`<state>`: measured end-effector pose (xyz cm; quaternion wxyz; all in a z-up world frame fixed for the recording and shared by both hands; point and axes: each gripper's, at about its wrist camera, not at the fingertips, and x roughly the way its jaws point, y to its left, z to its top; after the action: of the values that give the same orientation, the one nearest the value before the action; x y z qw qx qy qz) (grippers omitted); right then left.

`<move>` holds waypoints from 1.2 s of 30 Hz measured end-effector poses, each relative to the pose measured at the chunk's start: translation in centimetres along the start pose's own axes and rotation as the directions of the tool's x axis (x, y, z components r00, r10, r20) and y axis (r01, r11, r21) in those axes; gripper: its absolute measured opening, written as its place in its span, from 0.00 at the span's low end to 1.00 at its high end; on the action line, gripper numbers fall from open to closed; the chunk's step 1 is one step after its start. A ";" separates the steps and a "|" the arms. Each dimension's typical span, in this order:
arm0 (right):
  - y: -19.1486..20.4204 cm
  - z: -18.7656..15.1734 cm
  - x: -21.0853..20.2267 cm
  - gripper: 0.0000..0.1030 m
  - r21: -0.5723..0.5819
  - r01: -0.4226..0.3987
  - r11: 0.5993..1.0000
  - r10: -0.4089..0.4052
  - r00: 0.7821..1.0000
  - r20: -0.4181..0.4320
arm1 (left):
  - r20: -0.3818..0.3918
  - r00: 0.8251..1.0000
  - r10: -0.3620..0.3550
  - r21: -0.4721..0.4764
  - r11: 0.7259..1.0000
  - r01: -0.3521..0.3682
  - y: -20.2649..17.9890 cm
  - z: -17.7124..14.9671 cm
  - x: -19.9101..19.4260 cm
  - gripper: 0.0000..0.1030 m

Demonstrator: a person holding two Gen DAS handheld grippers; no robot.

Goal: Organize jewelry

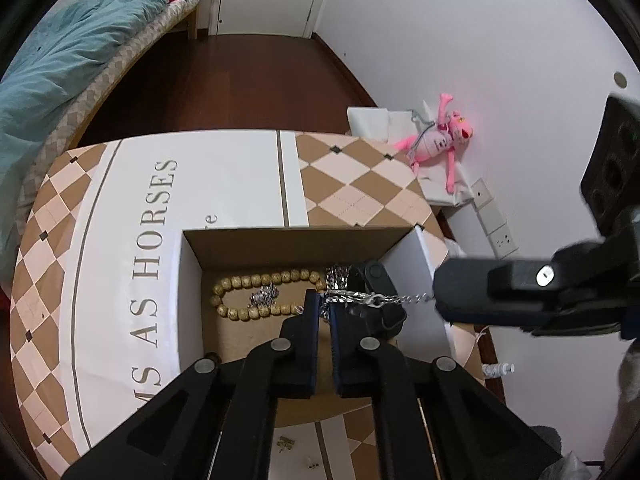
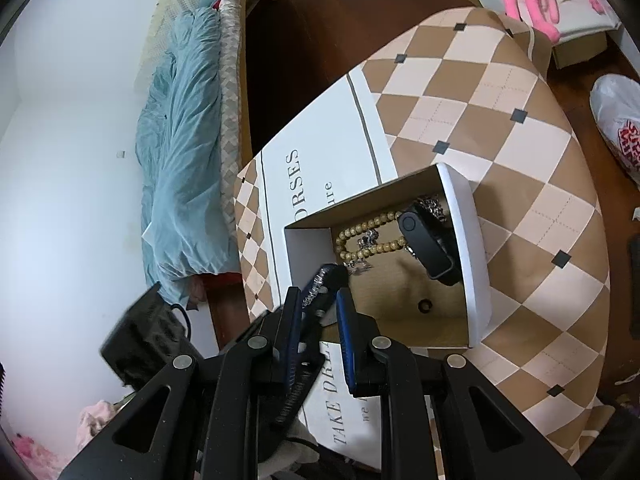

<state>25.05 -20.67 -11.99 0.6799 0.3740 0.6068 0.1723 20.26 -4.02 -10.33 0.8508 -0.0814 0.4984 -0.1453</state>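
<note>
An open cardboard box (image 1: 416, 268) (image 2: 468, 240) sits on a checkered cloth. Inside lie a wooden bead bracelet (image 1: 256, 280) (image 2: 372, 236), a small silver piece (image 1: 262, 296), a black band (image 1: 376, 276) (image 2: 424, 248) and a pile of silver chain (image 1: 338, 276). My left gripper (image 1: 325, 312) is shut on a silver chain (image 1: 384, 299) over the box. The chain stretches right to my right gripper (image 1: 440, 300). In the right wrist view my right gripper (image 2: 318, 300) stands with jaws apart; the left gripper's fingertips (image 2: 324, 280), with the chain, lie between them.
The cloth (image 1: 352, 176) reads "AS HORSES". Small earrings (image 1: 286, 444) lie on it near the front edge. A pink plush toy (image 1: 436, 140) lies on white paper by the wall. A bed with a blue quilt (image 1: 72, 52) stands at left. A white shoe (image 2: 618, 120) is on the floor.
</note>
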 end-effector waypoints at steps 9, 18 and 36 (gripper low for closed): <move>-1.6 -0.5 0.0 0.41 0.029 -0.006 1.000 0.006 1.000 -0.018 | 0.043 0.999 0.008 -0.017 1.000 -0.008 0.5 0.8 -1.1 0.02; -3.1 -0.8 -1.1 0.42 0.043 0.007 0.999 -0.006 1.000 -0.010 | 0.014 1.000 -0.001 -0.050 0.999 0.002 2.1 1.1 -0.8 0.02; 0.5 -3.6 -1.6 0.93 -0.220 0.557 0.801 -0.501 0.824 0.263 | -0.140 0.980 0.141 -0.066 0.986 -0.152 2.8 1.2 -1.0 0.99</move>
<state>21.39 -20.30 -10.46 0.8029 0.1009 0.5870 0.0242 21.29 -1.03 -9.68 0.8197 -0.0670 0.5647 -0.0682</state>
